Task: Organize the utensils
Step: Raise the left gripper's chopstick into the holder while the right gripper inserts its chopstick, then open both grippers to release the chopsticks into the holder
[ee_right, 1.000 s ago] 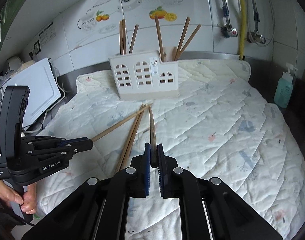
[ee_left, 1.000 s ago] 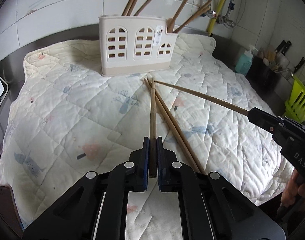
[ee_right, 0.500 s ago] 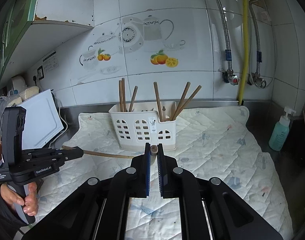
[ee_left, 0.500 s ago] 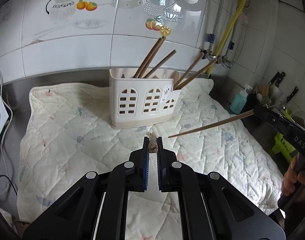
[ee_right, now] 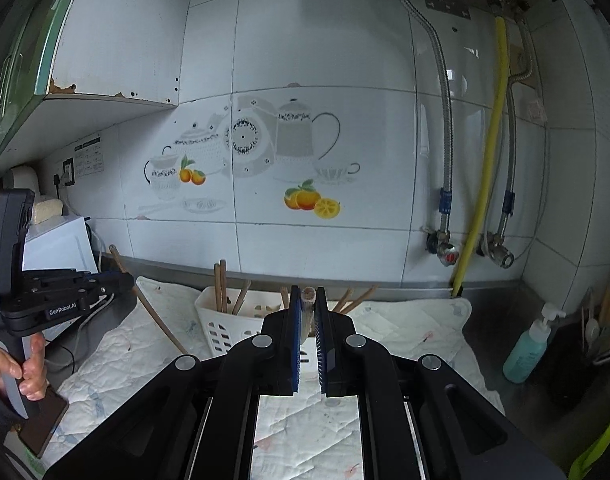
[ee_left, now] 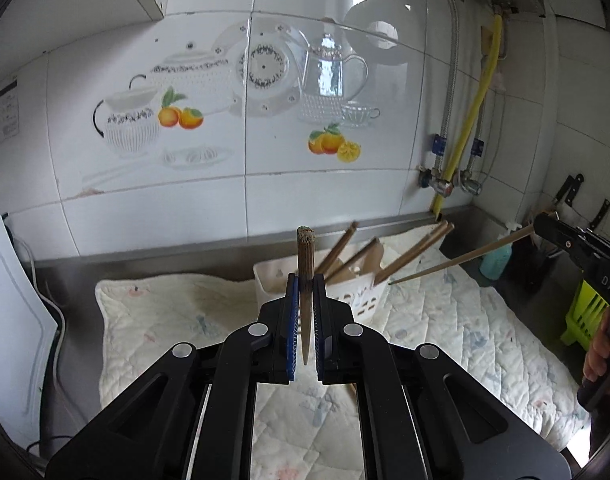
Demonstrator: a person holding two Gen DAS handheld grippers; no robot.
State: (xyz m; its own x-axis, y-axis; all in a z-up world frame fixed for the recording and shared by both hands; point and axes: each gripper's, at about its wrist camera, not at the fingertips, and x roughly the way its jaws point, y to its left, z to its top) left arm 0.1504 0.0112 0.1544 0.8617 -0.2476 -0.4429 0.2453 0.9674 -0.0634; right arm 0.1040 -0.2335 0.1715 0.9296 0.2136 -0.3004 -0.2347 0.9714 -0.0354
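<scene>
Each fisheye camera is sitting just behind its own hand-held gripper, looking forward along the fingers and slightly downward toward the tiled wall (ee_left: 241, 92) from above the bench (ee_left: 65, 268). The left view is facing the utensil holder (ee_left: 357, 300) from its left, the right view from its right. Both are sharing the holder, quilted mat (ee_right: 417, 320) and yellow pipe (ee_right: 493, 120), and each is catching the other gripper at its edge.

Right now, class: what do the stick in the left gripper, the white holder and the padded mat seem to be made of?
Stick: probably wood or bamboo; matte brown, fibrous cut end.
Holder: likely moulded plastic; smooth cream-white walls with cut-out slots.
Mat: quilted fabric, probably cotton; stitched diamond lines, soft puckers, faded prints.
</scene>
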